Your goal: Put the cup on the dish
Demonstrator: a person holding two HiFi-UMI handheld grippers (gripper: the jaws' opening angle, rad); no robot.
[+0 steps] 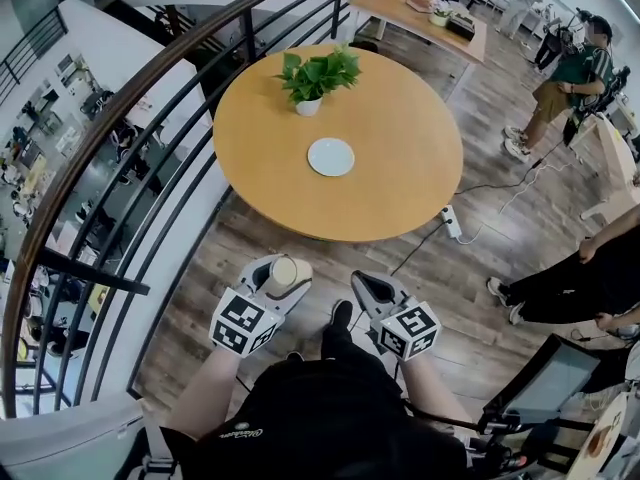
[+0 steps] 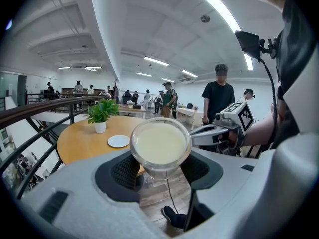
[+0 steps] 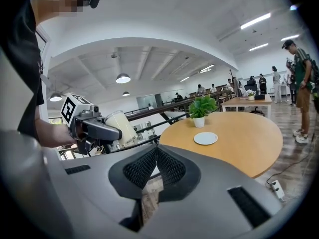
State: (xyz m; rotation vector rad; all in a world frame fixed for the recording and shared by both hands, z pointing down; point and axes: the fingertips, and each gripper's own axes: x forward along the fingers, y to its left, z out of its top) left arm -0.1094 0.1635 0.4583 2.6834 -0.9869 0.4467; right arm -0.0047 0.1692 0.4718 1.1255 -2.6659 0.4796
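table (image 1: 400, 168), round and wooden, with white dish (image 1: 331, 156), beside curved railing (image 1: 160, 63)

A person holds both arms out ahead at waist level, left forearm (image 1: 205, 393) and right forearm (image 1: 436, 392) running nearly parallel, a tool in each hand. The left tool (image 1: 284, 274) has its jaws spread wide and pressed on either side of a cup (image 2: 160, 144), carried rim up. Just beside it, the right tool (image 3: 155, 153) has its jaws closed together, with nothing between them. Both tools point forward and slightly down, their marker cubes facing up.
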